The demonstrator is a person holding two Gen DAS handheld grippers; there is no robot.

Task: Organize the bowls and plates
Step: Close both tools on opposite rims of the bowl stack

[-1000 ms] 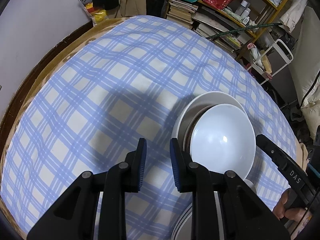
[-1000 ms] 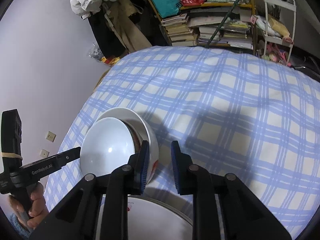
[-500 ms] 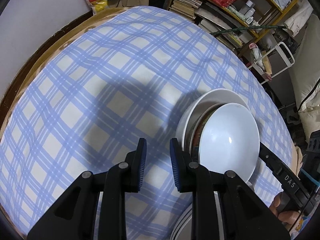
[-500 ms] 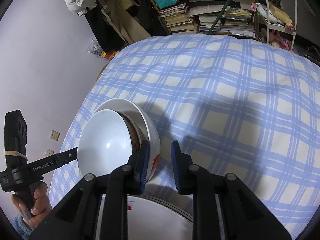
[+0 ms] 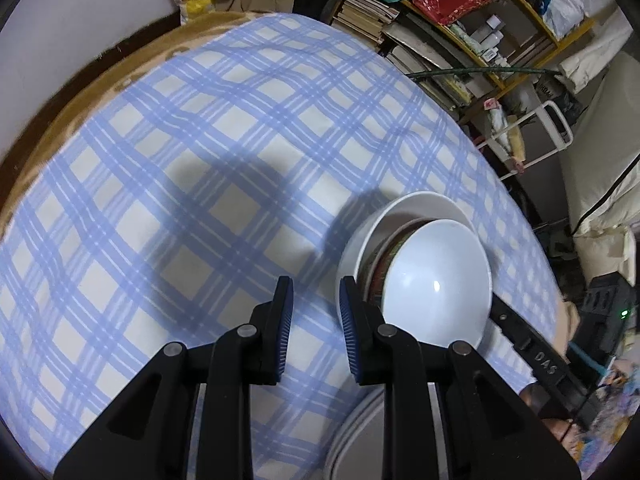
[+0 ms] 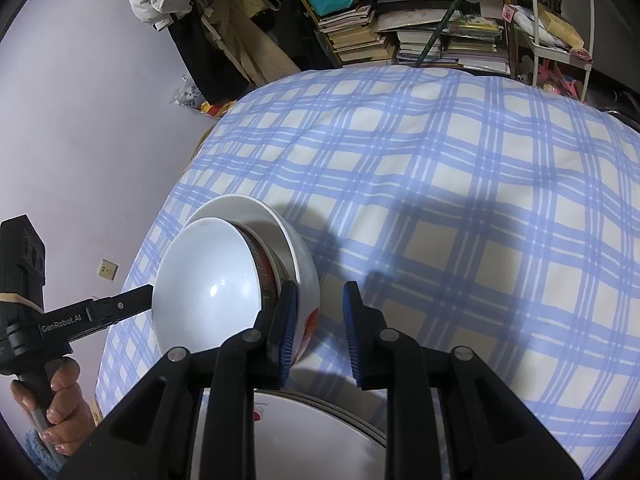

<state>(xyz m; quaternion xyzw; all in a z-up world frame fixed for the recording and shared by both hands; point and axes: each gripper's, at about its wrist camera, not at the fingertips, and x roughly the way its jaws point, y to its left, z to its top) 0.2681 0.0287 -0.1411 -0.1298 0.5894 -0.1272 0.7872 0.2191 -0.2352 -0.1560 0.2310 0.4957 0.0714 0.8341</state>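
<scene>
Checked cloth (image 5: 200, 200) bears nested bowls (image 5: 436, 280) between both slightly parted, empty tongs (image 5: 316, 312).

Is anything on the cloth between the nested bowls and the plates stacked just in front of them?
Nothing visible does. Only bare checked cloth shows between the nested bowls and the plates, though both grippers' fingers hide part of that strip.

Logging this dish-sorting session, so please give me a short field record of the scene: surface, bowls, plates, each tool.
surface: blue plaid cloth
bowls: three nested, tipped to one side; inner white bowl, patterned bowl, outer white bowl
plates: white plates stacked nearest the cameras
left tool: jaws apart, nothing between them, beside the bowls
right tool: jaws apart, nothing between them, close beside the outer white bowl
</scene>
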